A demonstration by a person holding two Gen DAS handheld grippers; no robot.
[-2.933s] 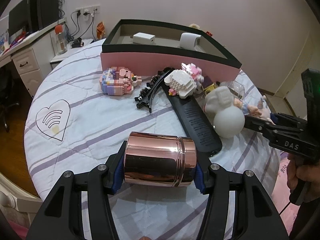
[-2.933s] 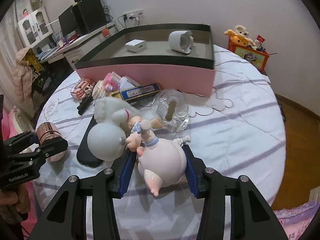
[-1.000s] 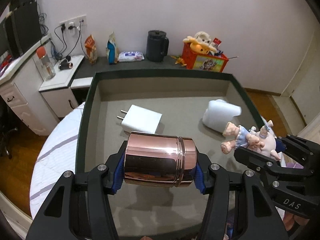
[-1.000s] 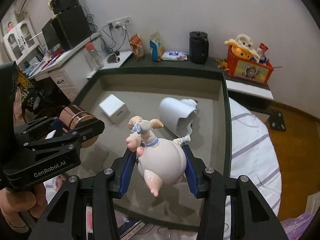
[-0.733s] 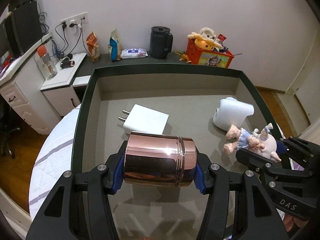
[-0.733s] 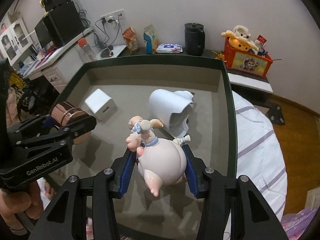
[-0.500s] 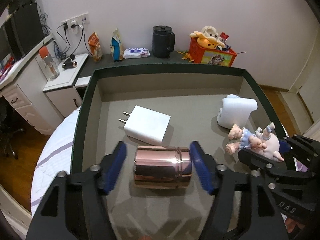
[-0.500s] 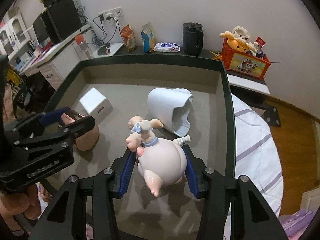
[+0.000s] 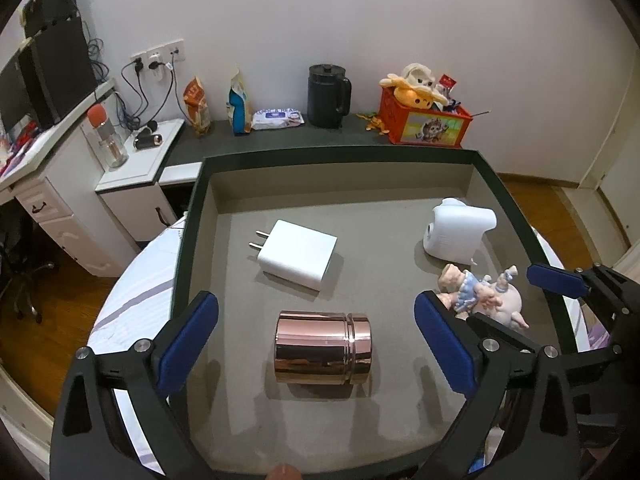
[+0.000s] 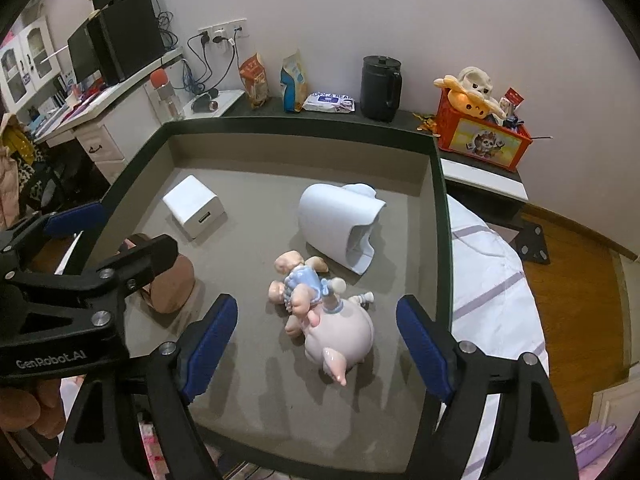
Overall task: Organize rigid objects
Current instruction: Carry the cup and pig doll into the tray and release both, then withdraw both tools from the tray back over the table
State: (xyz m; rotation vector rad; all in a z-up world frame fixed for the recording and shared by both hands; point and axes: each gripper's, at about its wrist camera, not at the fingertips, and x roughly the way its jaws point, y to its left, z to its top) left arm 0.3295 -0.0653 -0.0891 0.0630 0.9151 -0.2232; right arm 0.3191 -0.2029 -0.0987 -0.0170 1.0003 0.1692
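Observation:
A rose-gold metal cup (image 9: 322, 347) lies on its side on the grey floor of the dark-rimmed box (image 9: 188, 240), free between the widely spread pads of my left gripper (image 9: 316, 344), whose jaws are opening. The pink pig figurine (image 10: 324, 316) lies on the box floor (image 10: 256, 392) with clear gaps to both pads of my right gripper (image 10: 316, 348), also opening. In the right wrist view the cup (image 10: 170, 280) shows partly behind the left gripper. The pig figurine (image 9: 482, 294) appears at the right in the left wrist view.
A white charger (image 9: 296, 254) and a white rounded device (image 9: 458, 234) also lie in the box. Beyond its far rim stand a black kettle (image 9: 328, 96), snack bags, and a red toy crate (image 9: 424, 122). A striped white cloth (image 10: 492, 292) covers the table around the box.
Both grippers carried their objects from the table over the box. The left jaws then spread and the cup dropped to the floor; the right jaws opened last, leaving the pig lying in the box.

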